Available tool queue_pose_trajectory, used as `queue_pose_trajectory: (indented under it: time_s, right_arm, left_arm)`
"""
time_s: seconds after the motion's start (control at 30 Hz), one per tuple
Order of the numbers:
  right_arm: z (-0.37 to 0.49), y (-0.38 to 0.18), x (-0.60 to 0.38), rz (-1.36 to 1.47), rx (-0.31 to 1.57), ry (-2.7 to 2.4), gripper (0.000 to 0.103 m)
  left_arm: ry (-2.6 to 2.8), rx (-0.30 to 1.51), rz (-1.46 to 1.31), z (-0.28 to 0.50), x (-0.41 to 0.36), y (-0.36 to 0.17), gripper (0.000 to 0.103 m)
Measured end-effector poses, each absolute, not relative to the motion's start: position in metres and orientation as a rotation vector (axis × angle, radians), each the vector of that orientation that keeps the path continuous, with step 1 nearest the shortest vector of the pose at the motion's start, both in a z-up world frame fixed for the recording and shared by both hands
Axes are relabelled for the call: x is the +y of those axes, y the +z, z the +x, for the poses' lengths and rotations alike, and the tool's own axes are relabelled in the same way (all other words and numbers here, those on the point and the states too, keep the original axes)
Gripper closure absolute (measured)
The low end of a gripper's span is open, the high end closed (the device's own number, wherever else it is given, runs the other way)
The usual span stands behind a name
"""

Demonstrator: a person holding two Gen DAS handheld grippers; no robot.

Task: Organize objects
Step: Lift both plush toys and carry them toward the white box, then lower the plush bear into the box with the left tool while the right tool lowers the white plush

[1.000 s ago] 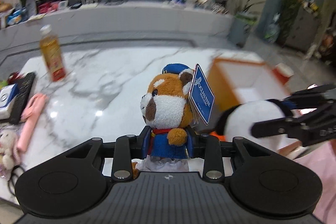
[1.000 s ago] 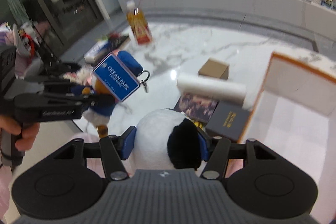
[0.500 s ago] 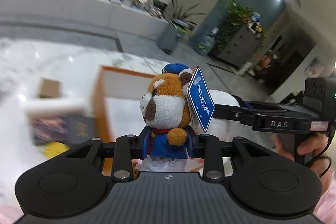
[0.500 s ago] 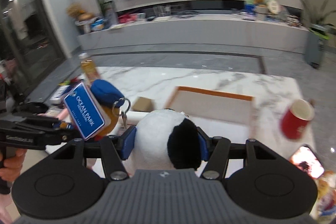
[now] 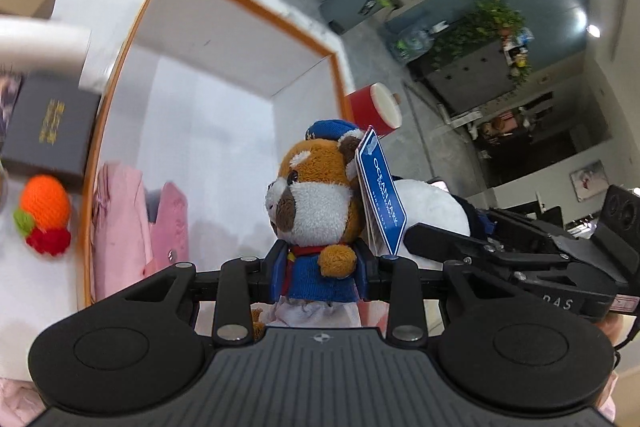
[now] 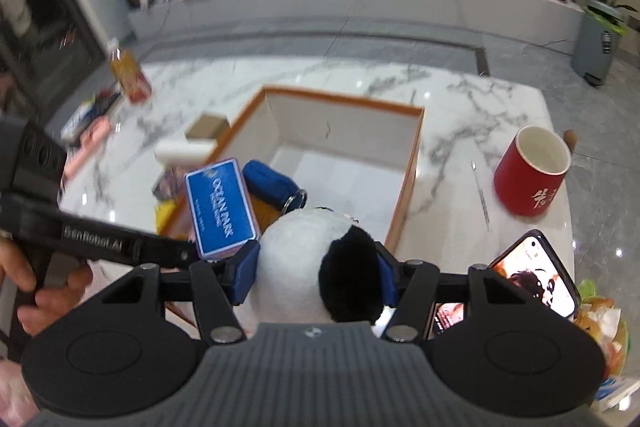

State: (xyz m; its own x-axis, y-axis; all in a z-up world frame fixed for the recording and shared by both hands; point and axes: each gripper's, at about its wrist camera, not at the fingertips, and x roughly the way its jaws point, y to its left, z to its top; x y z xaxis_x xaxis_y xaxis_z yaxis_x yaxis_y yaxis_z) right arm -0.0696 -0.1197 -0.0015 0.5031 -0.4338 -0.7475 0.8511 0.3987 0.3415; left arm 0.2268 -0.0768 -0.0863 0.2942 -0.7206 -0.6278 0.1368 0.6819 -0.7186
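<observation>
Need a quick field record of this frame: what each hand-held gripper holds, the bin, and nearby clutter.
left hand-held gripper: shut on red panda plush, blue Ocean Park tag attached
right hand-held gripper: shut on panda plush
box: white, orange-rimmed, open; both plushes by its near edge
in box: pink cloth
right of box: red mug, phone
left of box: dark box, knitted orange toy

Panda plush (image 6: pixel 316 259) face hidden (back of head only)
</observation>
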Motion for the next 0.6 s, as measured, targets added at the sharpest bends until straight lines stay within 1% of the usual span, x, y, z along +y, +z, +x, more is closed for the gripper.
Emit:
queue_pose_trajectory:
  time_s: [0.2,0.33,0.47,0.6]
  right_arm:
    - [-0.052,-0.027,-0.140,0.748,0.741,-0.809,0.042]
    - [-0.036,-0.034,-0.147,0.689,0.809,-0.760,0.042]
    - [-0.020,-0.040,-0.152,0.636,0.884,-0.721,0.042]
    - [-0.014,-0.048,-0.160,0.665,0.914,-0.709,0.043]
  left_arm:
    - [-0.587,1.205,-0.571,0.231,-0.084,-0.102,0.065]
    - [-0.570,1.263,-0.539,0.232,-0.090,-0.106,0.064]
    - [-0.555,1.285,-0.492,0.229,-0.091,-0.107,0.065]
    - [-0.529,1.320,-0.509,0.228,-0.092,-0.110,0.065]
